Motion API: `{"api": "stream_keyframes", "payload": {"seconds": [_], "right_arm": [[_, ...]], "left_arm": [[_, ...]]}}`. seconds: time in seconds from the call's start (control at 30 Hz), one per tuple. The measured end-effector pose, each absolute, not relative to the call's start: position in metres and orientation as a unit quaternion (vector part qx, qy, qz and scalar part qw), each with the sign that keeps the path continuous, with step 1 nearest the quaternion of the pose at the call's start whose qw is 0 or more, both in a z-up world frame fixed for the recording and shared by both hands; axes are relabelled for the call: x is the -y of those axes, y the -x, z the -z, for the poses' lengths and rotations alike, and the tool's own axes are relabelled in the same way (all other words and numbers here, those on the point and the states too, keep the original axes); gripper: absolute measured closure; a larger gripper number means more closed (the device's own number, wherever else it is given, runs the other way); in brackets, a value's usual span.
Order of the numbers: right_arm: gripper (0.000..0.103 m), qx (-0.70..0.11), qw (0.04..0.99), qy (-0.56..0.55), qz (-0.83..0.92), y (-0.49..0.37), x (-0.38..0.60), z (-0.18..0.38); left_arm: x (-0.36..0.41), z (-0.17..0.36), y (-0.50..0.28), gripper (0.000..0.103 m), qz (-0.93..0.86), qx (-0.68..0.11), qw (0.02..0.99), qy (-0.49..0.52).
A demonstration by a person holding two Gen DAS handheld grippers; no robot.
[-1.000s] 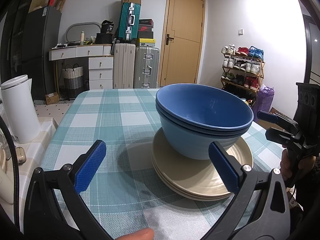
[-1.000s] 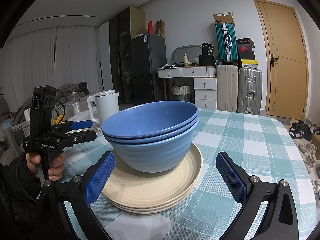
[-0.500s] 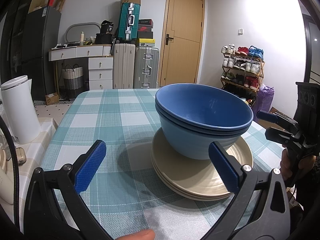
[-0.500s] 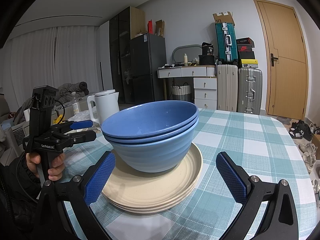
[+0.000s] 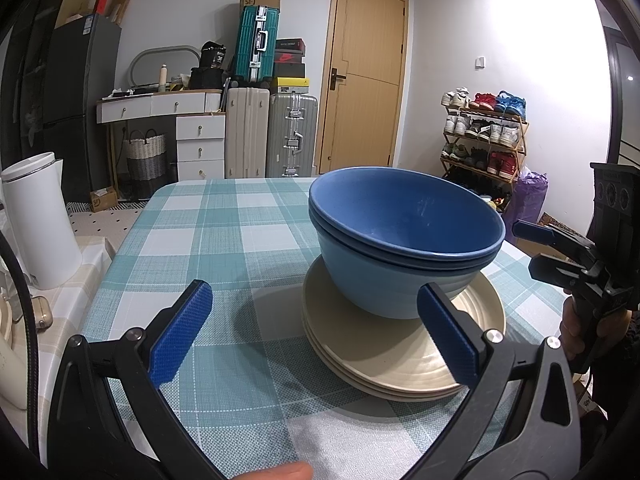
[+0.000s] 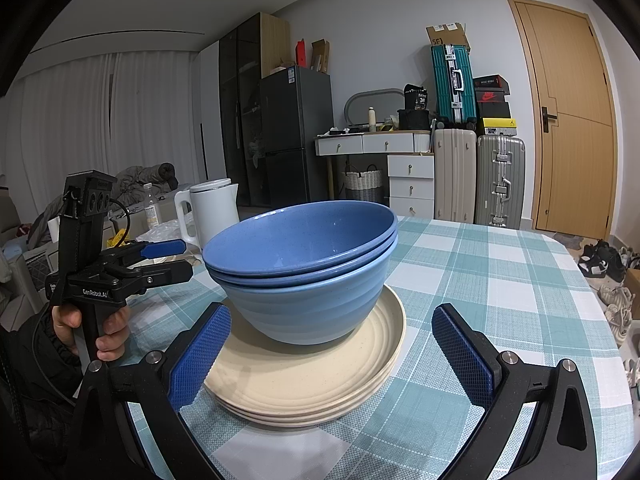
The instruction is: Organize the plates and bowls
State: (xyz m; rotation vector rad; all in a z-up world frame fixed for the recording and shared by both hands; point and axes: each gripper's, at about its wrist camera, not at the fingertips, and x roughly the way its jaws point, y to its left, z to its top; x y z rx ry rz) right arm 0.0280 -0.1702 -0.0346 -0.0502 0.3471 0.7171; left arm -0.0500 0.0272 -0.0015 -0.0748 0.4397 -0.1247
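Three nested blue bowls (image 5: pixel 404 240) (image 6: pixel 304 272) stand upright on a stack of cream plates (image 5: pixel 384 352) (image 6: pixel 312 380) on the checked tablecloth. My left gripper (image 5: pixel 316 332) is open with blue pads, held just short of the stack's left side; nothing is between its fingers. My right gripper (image 6: pixel 330 352) is open too, its pads either side of the plate stack's near edge without touching it. Each gripper also shows in the other view, held in a hand: the right gripper (image 5: pixel 556 252) at the far right, the left gripper (image 6: pixel 160 260) at the left.
A white electric kettle (image 5: pixel 38 220) (image 6: pixel 210 212) stands on a side surface left of the table (image 5: pixel 224 248). Beyond the table's far edge are suitcases (image 5: pixel 272 136), a drawer unit, a door and a shoe rack (image 5: pixel 480 136). A fingertip (image 5: pixel 280 472) shows at the bottom edge.
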Motion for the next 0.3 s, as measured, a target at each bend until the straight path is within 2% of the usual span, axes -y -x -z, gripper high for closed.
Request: {"api": "stream_keyframes", "payload": {"seconds": [0.3], "right_arm": [[0.000, -0.169, 0.922, 0.025, -0.349, -0.0281, 0.1701, 0.0343]], "left_arm": [[-0.0309, -0.0028, 0.0524, 0.001, 0.058, -0.212, 0.975, 0.037]]}}
